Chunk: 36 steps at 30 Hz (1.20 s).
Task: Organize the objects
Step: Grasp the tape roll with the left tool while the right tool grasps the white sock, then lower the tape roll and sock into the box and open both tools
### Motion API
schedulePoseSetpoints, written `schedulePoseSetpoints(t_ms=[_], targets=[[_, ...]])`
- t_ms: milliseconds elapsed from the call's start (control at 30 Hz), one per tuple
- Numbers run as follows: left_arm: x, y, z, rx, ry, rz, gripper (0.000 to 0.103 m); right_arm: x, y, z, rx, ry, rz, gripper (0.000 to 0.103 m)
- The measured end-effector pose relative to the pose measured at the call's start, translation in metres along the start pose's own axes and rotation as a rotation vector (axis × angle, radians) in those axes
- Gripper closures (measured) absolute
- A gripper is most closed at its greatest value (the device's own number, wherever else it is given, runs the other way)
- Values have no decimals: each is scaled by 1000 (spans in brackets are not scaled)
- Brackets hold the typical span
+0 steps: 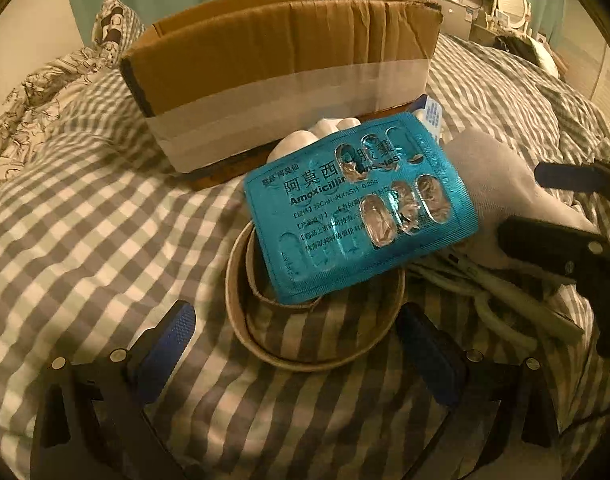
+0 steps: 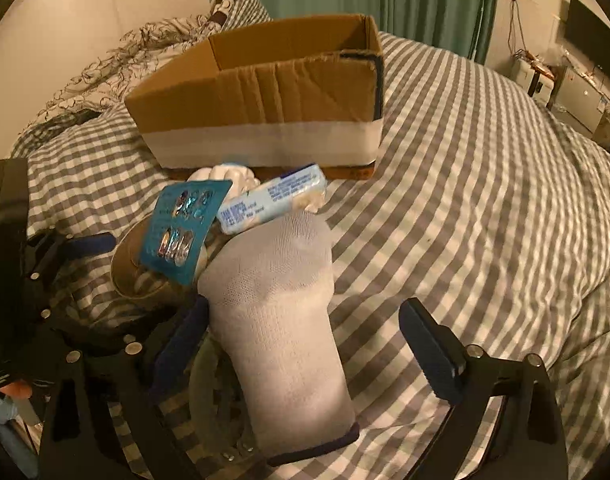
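Note:
An open cardboard box point(image 1: 281, 76) stands on the checked bed; it also shows in the right wrist view point(image 2: 265, 108). In front of it lies a pile: a blue amoxicillin blister pack point(image 1: 357, 212) leaning on a brown tape ring point(image 1: 313, 320), a white sock point(image 2: 277, 320), a light blue packet point(image 2: 273, 200) and a white crumpled thing point(image 1: 325, 136). My left gripper point(image 1: 301, 356) is open, its fingers either side of the tape ring's near edge. My right gripper point(image 2: 305, 356) is open, with the sock lying between its fingers.
The checked duvet point(image 2: 485, 200) spreads to the right. A patterned pillow point(image 1: 113, 20) lies behind the box on the left. White cables point(image 1: 505, 300) lie under the sock. Green curtains hang at the back; furniture stands far right.

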State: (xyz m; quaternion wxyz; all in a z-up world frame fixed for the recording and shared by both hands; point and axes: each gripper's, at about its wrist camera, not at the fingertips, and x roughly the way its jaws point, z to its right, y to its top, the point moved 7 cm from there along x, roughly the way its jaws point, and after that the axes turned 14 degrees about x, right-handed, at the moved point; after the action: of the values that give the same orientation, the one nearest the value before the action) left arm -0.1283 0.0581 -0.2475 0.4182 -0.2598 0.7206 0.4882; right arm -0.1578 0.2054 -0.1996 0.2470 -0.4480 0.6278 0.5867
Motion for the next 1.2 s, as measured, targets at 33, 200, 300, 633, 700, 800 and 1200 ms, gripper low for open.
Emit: schedulePoseSetpoints(t_ms=[33,200,300,633,700,800,1200], targets=[[2,0,0,1,-9,0,0,1,-1,-1,0,4,-4,13],[7,2,2,7,-56,10,17,5,-5,-5,9,47,-31,39],[6,3,4,15,-69,21,23,6,-8,-12,3,71,-38,52],[-35,-6,6,31,-74,26,24,-18,-13,-20,-25,10,35,64],[-45,-11,6,4,-109,19,24,-29,-12,-22,-27,10,56,65],[-63,-14,11,-6,-151,26,24,-45,-12,-26,-44,-12,88,65],[-158,29,-10,6,-91,248,24,-129,7,-38,-56,-76,261,65]])
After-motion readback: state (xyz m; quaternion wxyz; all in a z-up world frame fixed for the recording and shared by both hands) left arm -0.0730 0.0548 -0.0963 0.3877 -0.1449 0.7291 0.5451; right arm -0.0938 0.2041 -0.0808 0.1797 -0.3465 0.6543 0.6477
